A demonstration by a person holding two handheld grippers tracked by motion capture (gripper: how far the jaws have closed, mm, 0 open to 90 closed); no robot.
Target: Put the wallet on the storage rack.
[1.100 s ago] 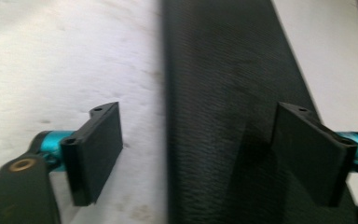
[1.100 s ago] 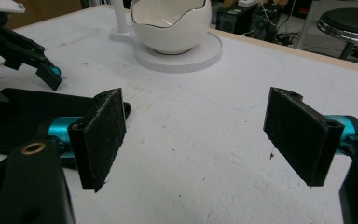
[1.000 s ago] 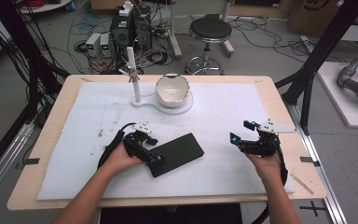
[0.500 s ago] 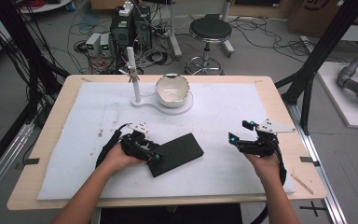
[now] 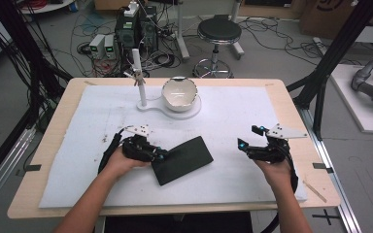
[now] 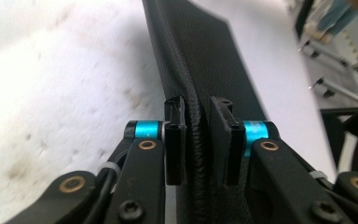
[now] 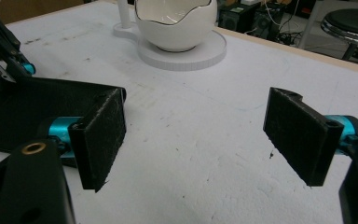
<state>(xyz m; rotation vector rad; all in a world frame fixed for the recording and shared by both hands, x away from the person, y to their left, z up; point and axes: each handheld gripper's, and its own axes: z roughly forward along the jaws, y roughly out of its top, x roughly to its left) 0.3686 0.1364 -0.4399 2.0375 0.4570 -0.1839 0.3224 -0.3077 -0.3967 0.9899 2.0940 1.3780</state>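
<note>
Tongs on the left (image 5: 161, 156) have just been closing and now pinch the near left edge of the black pad (image 5: 182, 159), which lies flat on the white mat (image 5: 77, 145) covering the table (image 5: 284, 104), between both hands. Right tongs (image 5: 246, 137) hover spread wide apart, holding nothing, well to the pad's right. Behind stands a white bowl (image 5: 179, 91) on its round base.

A black, fine-grained pouch (image 5: 182, 159) is lying on a white, grey-smudged table cover (image 5: 233, 121), while black grippers are showing bright blue fittings. A glossy white bowl (image 5: 178, 92) with a thin dark rim is sitting on a white stand (image 5: 175, 105).
</note>
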